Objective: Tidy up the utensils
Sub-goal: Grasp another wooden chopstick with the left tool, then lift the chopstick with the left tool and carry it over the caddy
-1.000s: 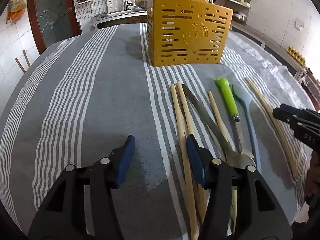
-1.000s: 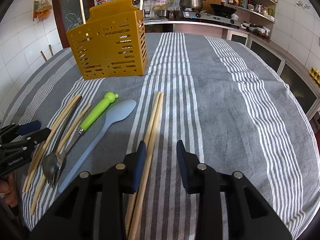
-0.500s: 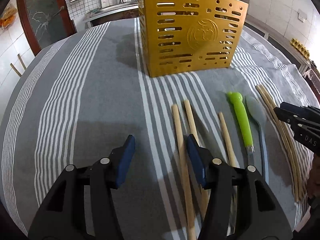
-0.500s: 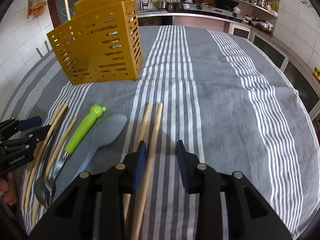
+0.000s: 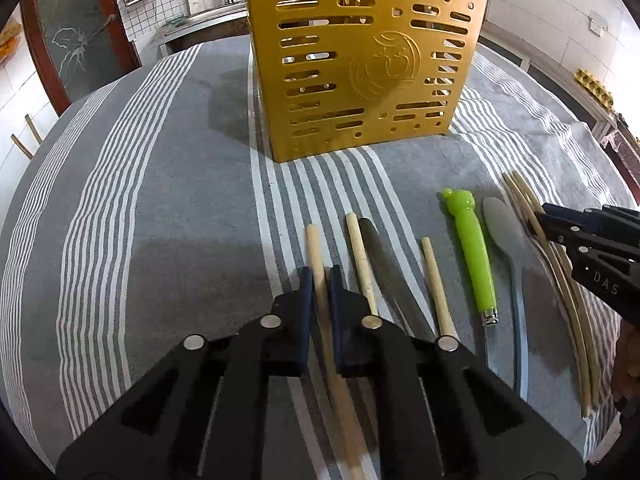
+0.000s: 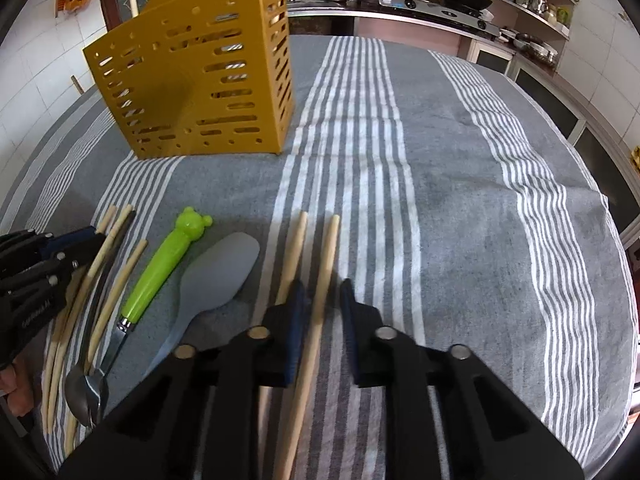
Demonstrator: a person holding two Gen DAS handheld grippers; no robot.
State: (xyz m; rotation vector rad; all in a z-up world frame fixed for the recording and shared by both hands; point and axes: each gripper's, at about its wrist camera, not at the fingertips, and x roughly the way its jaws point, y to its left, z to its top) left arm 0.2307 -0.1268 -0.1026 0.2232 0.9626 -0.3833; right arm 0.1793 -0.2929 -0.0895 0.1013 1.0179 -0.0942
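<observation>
Left tongs (image 5: 320,276): clamped narrow on 1 wooden chopstick (image 5: 316,256) near its upper end, apparently so that it can be lifted end-first.

Right tongs (image 6: 322,292): jaws closing with the right stick of a pair (image 6: 326,256) between them. A gap shows at the right pad, so I judge there is no grip yet.

The tongs work separate sticks, well apart, which suggests 2 pickups at once.

Lying on the striped tabletop (image 6: 480,200):
- 5 chopsticks
- 1 metal spoon (image 6: 86,396)
- 1 green bear-handled utensil (image 6: 160,268)
- 1 grey spatula (image 6: 220,268)

Beyond them, 1 yellow slotted holder (image 5: 360,60) stands upright, the likely destination. Pale sticks already rise from it, but their count cannot be told.
</observation>
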